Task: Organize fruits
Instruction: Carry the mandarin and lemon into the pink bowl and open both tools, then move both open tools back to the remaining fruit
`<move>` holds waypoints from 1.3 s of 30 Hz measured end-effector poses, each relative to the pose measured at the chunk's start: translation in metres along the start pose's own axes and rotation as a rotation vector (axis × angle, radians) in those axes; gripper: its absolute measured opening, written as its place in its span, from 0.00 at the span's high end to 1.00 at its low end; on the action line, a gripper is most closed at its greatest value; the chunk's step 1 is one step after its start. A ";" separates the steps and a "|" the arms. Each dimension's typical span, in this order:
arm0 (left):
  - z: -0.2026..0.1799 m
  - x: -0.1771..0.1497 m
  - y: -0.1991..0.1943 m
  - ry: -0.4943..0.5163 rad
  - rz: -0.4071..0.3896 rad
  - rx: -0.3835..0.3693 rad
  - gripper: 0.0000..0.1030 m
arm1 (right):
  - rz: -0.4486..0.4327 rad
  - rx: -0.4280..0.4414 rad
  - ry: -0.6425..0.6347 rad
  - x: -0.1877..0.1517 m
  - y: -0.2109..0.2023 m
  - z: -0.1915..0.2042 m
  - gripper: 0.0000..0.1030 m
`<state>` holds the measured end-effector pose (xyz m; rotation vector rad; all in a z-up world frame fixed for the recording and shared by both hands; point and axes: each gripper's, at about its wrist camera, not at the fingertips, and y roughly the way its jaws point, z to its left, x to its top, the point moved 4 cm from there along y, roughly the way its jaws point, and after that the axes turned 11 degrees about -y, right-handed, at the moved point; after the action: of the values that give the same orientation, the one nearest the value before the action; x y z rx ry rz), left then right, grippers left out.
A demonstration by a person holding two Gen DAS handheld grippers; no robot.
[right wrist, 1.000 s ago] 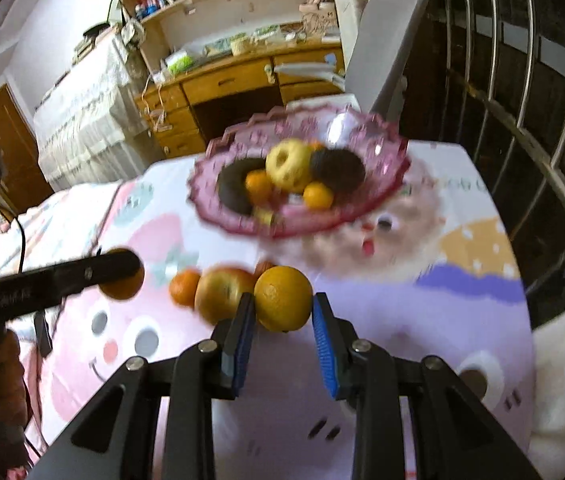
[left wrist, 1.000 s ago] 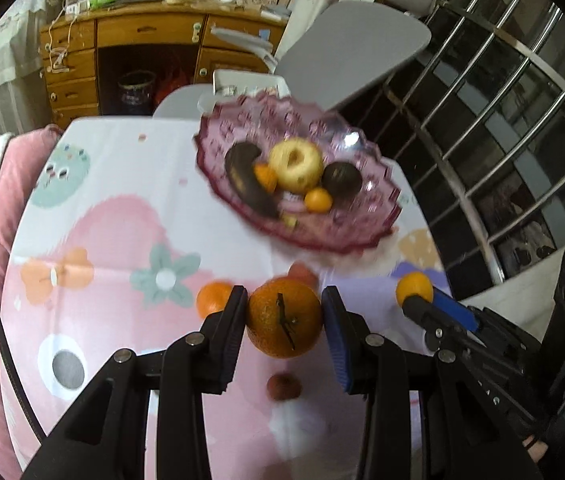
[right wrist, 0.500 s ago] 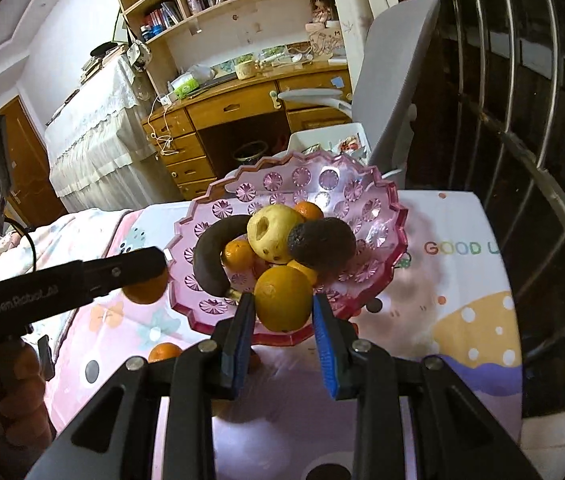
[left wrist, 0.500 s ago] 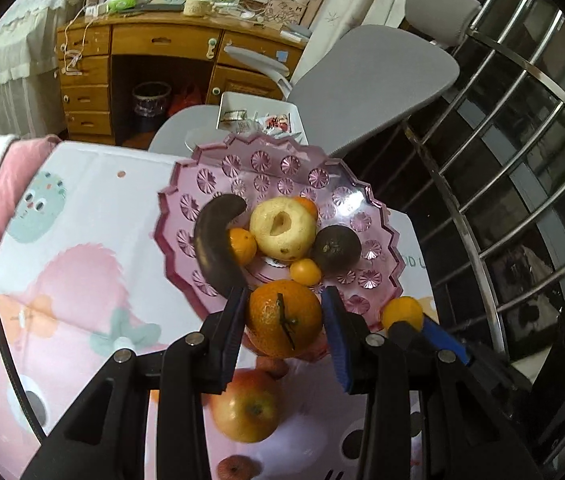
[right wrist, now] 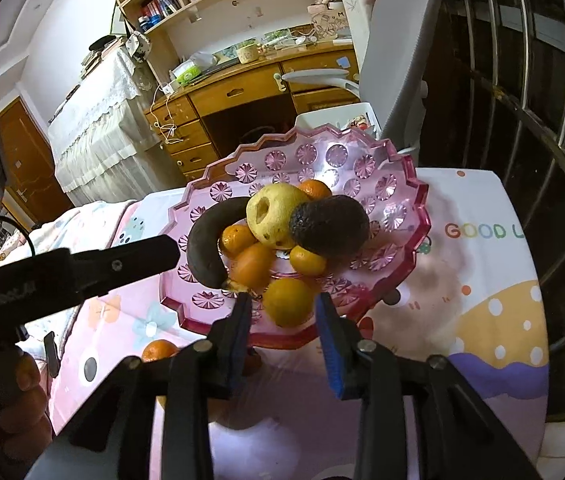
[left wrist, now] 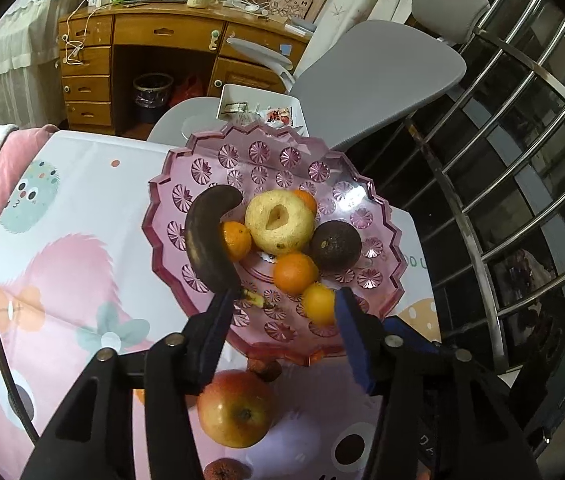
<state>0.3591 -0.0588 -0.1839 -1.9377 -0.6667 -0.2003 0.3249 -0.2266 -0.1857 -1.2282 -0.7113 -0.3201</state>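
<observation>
- Left wrist view: the left gripper [left wrist: 282, 312] hangs over the near rim of the pink glass bowl [left wrist: 378, 204], and its fingers are opening, with free space between them and no fruit pressed by the pads.
- The bowl stands near the far edge of the desk [left wrist: 82, 184], which carries a cloth with cartoon figures.
- Inside the bowl lie a dark banana [left wrist: 206, 240], a yellow apple [left wrist: 280, 226], a dark round fruit [left wrist: 336, 246] and several small oranges; one orange [left wrist: 295, 273] rests in the middle of the bowl.
- A yellow-orange citrus [left wrist: 319, 304] lies in the bowl just beside the right finger of the left gripper; I cannot tell if they touch.
- A red-yellow apple [left wrist: 236, 408] lies on the desk in front of the bowl, below the left gripper.
- Right wrist view: the right gripper [right wrist: 282, 316] is also over the near rim of the bowl [right wrist: 418, 208], and its fingers are opening.
- The yellow-orange citrus [right wrist: 288, 302] sits between these fingers, on the bowl, with a small gap on each side.
- One more orange [right wrist: 159, 350] lies on the desk near the bowl, toward the left edge.
</observation>
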 end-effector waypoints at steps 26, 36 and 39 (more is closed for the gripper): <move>0.075 -0.021 -0.031 0.063 0.129 0.095 0.28 | 0.129 -0.020 0.198 -0.062 -0.023 0.055 0.36; 0.085 -0.028 -0.006 0.193 0.234 0.114 0.28 | 0.171 -0.065 0.122 -0.105 -0.015 0.109 0.36; 0.088 -0.030 0.003 0.222 0.257 0.116 0.28 | 0.171 -0.091 0.094 -0.115 -0.012 0.122 0.36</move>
<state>0.3219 0.0068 -0.2389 -1.8362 -0.2743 -0.2072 0.1932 -0.1337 -0.2324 -1.3420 -0.5115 -0.2683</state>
